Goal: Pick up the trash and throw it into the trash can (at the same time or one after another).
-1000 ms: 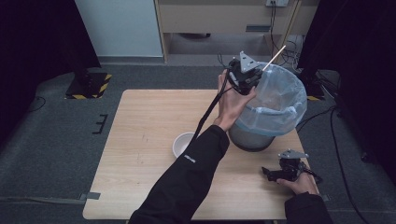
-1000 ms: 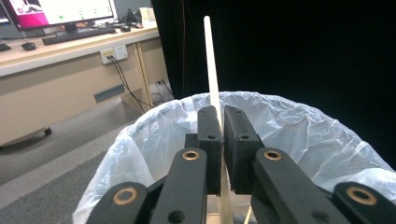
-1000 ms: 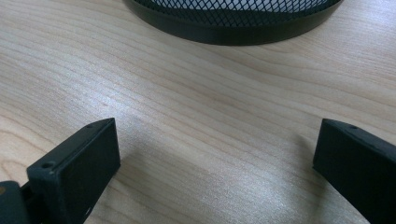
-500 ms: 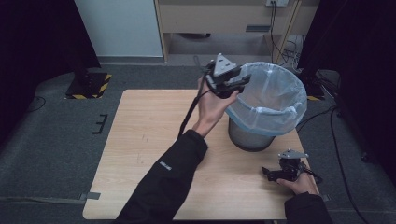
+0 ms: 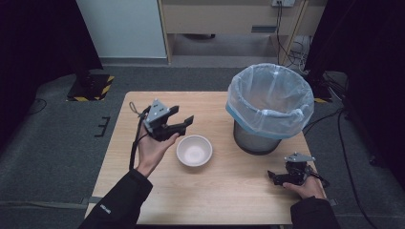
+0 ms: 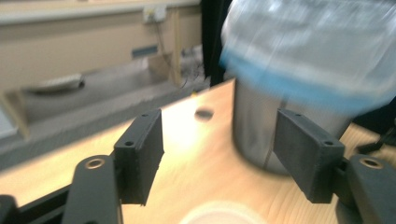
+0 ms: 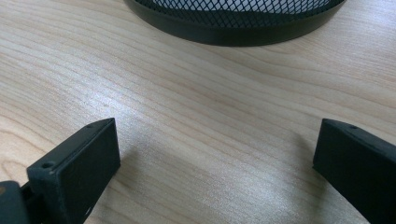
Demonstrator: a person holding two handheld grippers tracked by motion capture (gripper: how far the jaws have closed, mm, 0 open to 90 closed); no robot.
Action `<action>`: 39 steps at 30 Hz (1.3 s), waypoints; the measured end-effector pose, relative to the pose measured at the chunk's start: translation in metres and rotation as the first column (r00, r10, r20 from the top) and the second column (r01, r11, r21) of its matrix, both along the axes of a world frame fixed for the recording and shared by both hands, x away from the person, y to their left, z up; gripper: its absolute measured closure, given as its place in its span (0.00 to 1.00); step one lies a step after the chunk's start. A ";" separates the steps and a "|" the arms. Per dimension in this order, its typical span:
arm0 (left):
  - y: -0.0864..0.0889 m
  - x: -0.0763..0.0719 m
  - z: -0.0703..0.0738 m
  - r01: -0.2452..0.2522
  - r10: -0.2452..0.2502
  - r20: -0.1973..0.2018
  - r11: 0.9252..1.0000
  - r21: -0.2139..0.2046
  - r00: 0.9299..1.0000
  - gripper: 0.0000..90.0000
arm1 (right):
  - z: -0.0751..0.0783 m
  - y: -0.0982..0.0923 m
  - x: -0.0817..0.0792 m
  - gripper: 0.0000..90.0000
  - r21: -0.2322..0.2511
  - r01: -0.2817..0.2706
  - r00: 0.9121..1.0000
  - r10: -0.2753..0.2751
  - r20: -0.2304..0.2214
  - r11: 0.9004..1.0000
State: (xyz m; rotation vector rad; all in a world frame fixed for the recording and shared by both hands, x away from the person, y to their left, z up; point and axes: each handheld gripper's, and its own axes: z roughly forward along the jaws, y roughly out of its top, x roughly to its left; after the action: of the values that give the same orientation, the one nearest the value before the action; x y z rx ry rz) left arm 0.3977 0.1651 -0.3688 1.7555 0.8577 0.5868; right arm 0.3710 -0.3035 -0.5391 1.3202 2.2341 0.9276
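The left gripper [image 5: 184, 125], jaws just opened with nothing between them, hung just left of the white bowl [image 5: 194, 150] on the table [image 5: 229, 191]. The right gripper [image 5: 274, 177] rested open near the bin [image 5: 270, 107]. The step looked like a reach for the bowl; next, closing on its rim.

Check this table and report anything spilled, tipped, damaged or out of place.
Nothing stands out. The white bowl sits upright on the wooden table, and the mesh bin stands upright with its bag folded over the rim. No spill shows. The left gripper and right gripper are open, holding nothing.
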 end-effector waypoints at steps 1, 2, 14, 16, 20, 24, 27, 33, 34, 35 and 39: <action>0.005 -0.002 -0.011 -0.016 0.016 -0.014 1.000 -0.007 1.000 0.36 | 0.000 0.000 0.000 0.01 0.000 0.000 1.000 0.000 0.000 1.000; 0.009 -0.004 -0.021 -0.027 0.027 -0.031 1.000 -0.009 0.999 0.35 | 0.000 0.000 0.000 0.01 0.000 0.000 1.000 0.000 0.000 1.000; 0.005 0.015 -0.113 -0.091 0.112 -0.207 0.990 0.109 0.972 0.35 | 0.000 0.000 0.000 0.01 0.000 -0.004 1.000 0.004 0.001 1.000; 0.004 0.018 -0.122 -0.099 0.123 -0.234 0.989 0.114 0.964 0.35 | 0.000 0.000 0.000 0.01 0.001 -0.004 1.000 0.004 0.000 1.000; 0.002 0.022 -0.133 -0.102 0.135 -0.256 0.985 0.135 0.957 0.37 | 0.000 0.000 0.000 0.01 0.001 -0.007 1.000 0.007 0.000 1.000; 0.004 0.027 -0.141 -0.112 0.148 -0.287 0.984 0.137 0.946 0.43 | 0.000 0.000 0.000 0.01 0.001 -0.008 1.000 0.008 0.000 1.000; 0.005 0.029 -0.147 -0.107 0.143 -0.327 0.986 0.126 0.934 0.48 | 0.000 0.000 0.000 0.01 0.001 -0.008 1.000 0.008 0.000 1.000; 0.002 0.029 -0.150 -0.091 0.128 -0.367 0.989 0.116 0.921 0.67 | 0.000 0.000 0.000 0.01 0.001 -0.008 1.000 0.008 0.000 1.000; 0.001 0.029 -0.150 -0.090 0.126 -0.372 0.989 0.114 0.920 0.70 | 0.000 0.000 0.000 0.01 0.001 -0.008 1.000 0.008 0.000 1.000; 0.001 0.029 -0.150 -0.092 0.128 -0.375 0.989 0.115 0.918 0.74 | 0.000 0.000 0.000 0.01 0.001 -0.008 1.000 0.008 0.000 1.000; -0.001 0.030 -0.148 -0.102 0.128 -0.392 0.991 0.086 0.911 0.83 | 0.000 0.000 0.000 0.01 0.001 -0.008 1.000 0.008 0.000 1.000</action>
State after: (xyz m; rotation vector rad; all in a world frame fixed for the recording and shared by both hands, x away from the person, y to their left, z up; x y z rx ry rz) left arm 0.4277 0.1645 -0.5173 1.9261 1.2428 0.3368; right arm 0.3709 -0.3032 -0.5391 1.3129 2.2408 0.9317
